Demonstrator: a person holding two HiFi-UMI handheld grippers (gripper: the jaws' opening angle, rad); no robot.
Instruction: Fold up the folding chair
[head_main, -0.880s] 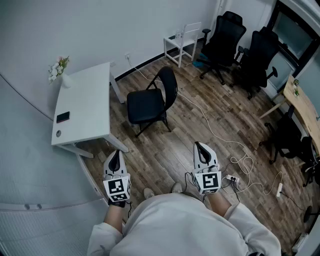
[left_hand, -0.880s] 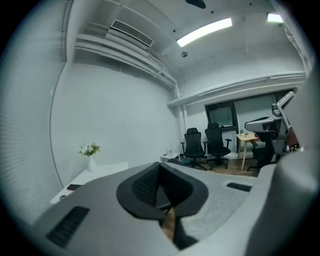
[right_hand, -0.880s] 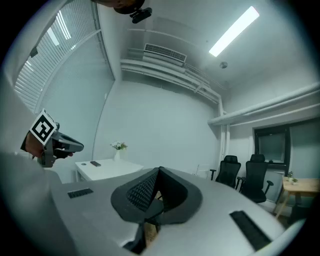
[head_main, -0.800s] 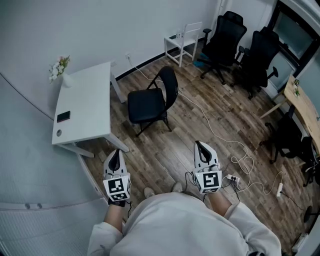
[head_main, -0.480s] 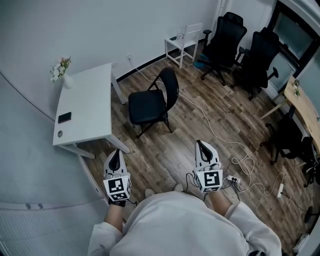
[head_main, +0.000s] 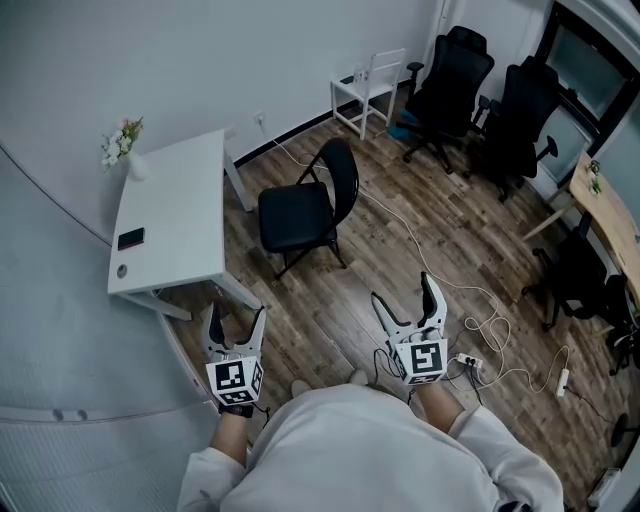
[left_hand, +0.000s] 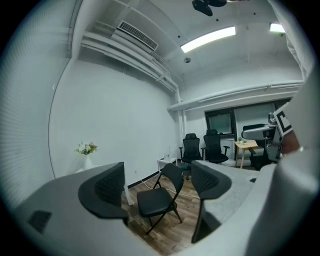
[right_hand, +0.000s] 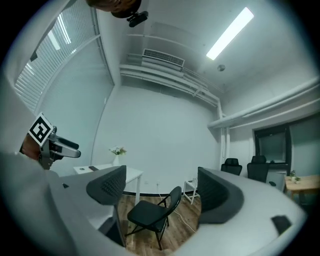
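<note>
The folding chair (head_main: 300, 215) stands open on the floor (head_main: 330, 300) beside the table (head_main: 175, 225), well apart from the left gripper (head_main: 237, 316) and right gripper (head_main: 405, 292), whose fingers gape empty, so the likely next step is approaching its seat and back.

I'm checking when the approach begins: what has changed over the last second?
The left tool and the right tool both went from jaws together to jaws wide apart, with nothing between them. The chair stayed unfolded beside the table, untouched, and both tools are still well short of it.
</note>
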